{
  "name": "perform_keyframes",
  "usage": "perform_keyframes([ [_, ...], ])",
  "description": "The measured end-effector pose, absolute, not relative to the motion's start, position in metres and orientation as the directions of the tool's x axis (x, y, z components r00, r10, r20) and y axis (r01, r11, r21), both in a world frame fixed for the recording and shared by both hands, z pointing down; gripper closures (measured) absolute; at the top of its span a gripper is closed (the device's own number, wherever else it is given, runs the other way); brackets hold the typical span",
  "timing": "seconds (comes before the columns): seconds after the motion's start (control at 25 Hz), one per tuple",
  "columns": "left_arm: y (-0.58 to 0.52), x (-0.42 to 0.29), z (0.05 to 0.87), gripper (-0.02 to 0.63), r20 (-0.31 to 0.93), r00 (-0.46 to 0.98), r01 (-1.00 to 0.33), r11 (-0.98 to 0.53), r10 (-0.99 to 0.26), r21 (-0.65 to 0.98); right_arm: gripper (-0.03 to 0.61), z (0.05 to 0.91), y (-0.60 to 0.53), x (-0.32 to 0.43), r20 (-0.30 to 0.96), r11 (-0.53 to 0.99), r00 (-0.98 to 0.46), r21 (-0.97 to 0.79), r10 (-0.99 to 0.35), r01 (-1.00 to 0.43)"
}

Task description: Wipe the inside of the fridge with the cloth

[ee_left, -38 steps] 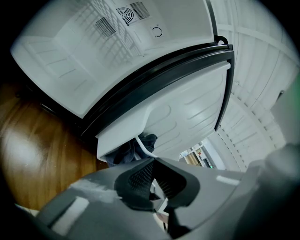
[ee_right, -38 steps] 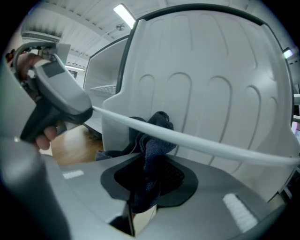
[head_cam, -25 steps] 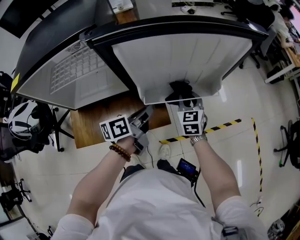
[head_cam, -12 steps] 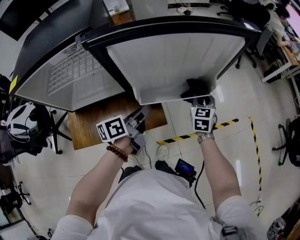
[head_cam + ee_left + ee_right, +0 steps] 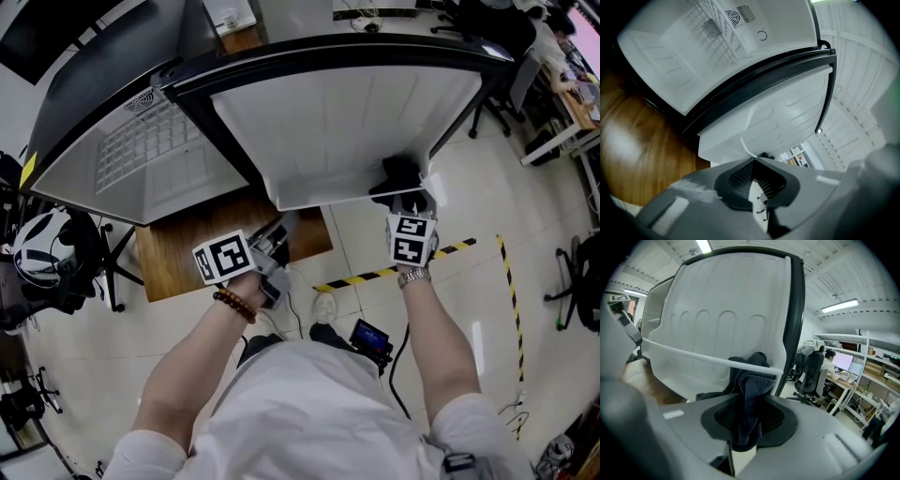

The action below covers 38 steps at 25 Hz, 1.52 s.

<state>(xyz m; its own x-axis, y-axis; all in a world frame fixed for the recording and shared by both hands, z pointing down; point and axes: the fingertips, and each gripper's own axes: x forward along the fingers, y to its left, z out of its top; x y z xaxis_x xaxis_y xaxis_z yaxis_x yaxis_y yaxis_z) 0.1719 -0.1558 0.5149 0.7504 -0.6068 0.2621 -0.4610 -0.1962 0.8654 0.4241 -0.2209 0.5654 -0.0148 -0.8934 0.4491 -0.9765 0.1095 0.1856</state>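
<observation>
**Right tool:** We see the right tool (image 5: 747, 427) clamped on the dark cloth (image 5: 751, 380), with a fold of it bunched between the jaws.

**Cloth:** It is pressed into the lower corner of the open fridge door (image 5: 347, 122), tucked behind the white rail (image 5: 693, 355) at the end away from the hinge. This spot lies out past the right edge of the wooden bench (image 5: 178, 253).

**Left tool:** The left tool (image 5: 757, 190) hangs clear of the door, above the front right corner of the bench. Its jaws appear drawn together on nothing, though the close wide-angle view makes this hard to confirm.

**Fridge:** The main compartment (image 5: 150, 155) stands open beside the door, with its wire rack and vents bare. No cloth is near it.

**Done so far:** We judge the wiping to be under way along the door liner's bottom shelf. The white plastic shows no marks, so we cannot tell which parts have been cleaned.

**Left to do:** In our view the compartment walls, the rack and the upper door panel are likely not yet wiped.
</observation>
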Motion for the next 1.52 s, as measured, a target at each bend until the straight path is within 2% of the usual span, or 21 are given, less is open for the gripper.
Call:
perform_keyframes([
  [0.8, -0.171, 0.176, 0.555, 0.611, 0.249, 0.727, -0.481, -0.216, -0.64, 0.85, 0.494, 0.585, -0.124, 0.391, 0.547, 0.268, -0.146, 0.151, -0.825, -0.951],
  [1.52, -0.188, 0.17, 0.56, 0.611, 0.288, 0.702, -0.534, -0.215, -0.651, 0.818, 0.494, 0.517, -0.148, 0.245, 0.477, 0.558, -0.452, 0.102, -0.754, -0.823],
])
